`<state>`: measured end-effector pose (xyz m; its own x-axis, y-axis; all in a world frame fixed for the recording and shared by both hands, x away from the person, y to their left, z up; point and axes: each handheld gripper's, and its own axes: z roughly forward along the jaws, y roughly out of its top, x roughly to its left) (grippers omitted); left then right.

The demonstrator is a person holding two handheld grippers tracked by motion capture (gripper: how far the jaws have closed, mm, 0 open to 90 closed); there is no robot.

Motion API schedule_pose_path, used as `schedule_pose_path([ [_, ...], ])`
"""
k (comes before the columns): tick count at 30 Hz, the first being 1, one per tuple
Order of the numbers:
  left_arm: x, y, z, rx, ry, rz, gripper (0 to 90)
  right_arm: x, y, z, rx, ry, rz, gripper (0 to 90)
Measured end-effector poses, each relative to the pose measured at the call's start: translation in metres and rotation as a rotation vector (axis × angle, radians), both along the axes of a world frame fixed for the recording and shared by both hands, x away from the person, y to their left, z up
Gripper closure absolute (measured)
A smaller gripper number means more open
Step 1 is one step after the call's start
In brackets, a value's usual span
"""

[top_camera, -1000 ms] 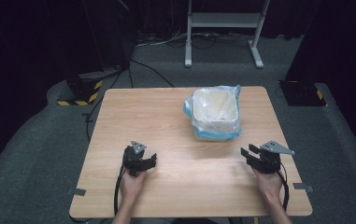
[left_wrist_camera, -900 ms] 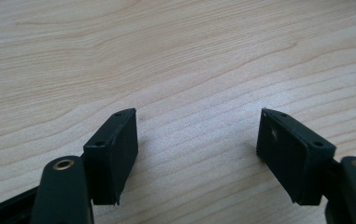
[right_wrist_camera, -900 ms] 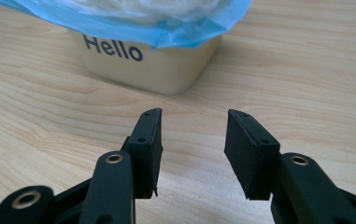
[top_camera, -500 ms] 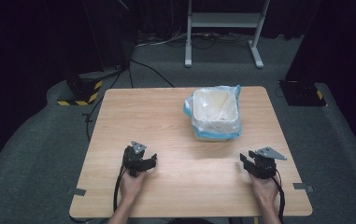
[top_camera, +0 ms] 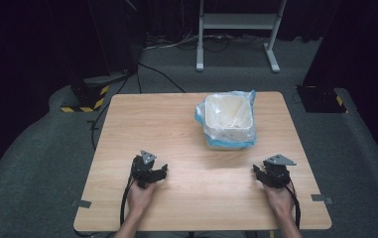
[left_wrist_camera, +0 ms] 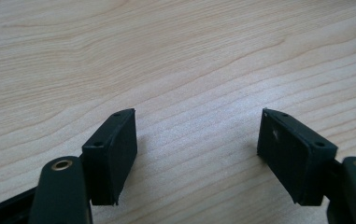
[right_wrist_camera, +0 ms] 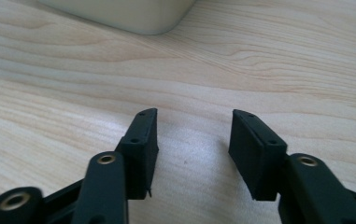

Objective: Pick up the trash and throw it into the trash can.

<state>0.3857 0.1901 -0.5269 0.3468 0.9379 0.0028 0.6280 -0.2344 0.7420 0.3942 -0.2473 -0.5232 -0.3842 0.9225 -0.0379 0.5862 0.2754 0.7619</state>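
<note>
The right gripper has slid toward the lower edge of the frame and a little inward since a second ago, while the left gripper has kept its place at lower left. Both rest low over a pale wooden table that fills the centre of the high view, standing on grey carpet against a dark backdrop. A white metal stand rises at top centre, and a black block with yellow-and-black hazard stripes sits on the floor at upper left of the table. On the table's upper right stands a cream square bin lined with a clear and blue plastic bag, well apart from both tools. In the right gripper view, the bin's rounded lower corner shows at the top of the frame, beyond the jaws. A hand grips the left tool from the bottom edge, another hand the right. The left gripper has its jaws spread wide with bare wood between them; the right gripper is parted more narrowly, likewise holding nothing.
</note>
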Motion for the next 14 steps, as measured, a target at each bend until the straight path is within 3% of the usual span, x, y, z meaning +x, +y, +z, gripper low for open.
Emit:
schedule_pose_path([
  [3,-0.0002,-0.0003,0.0,0.0,0.0,0.003,28.4,0.0071,-0.0028,-0.0001,0.018,0.017,-0.004,45.0],
  [14,-0.0004,-0.0003,0.0,0.002,0.0,0.004,28.3,0.0086,-0.0026,-0.0003,0.019,0.017,-0.009,42.8],
])
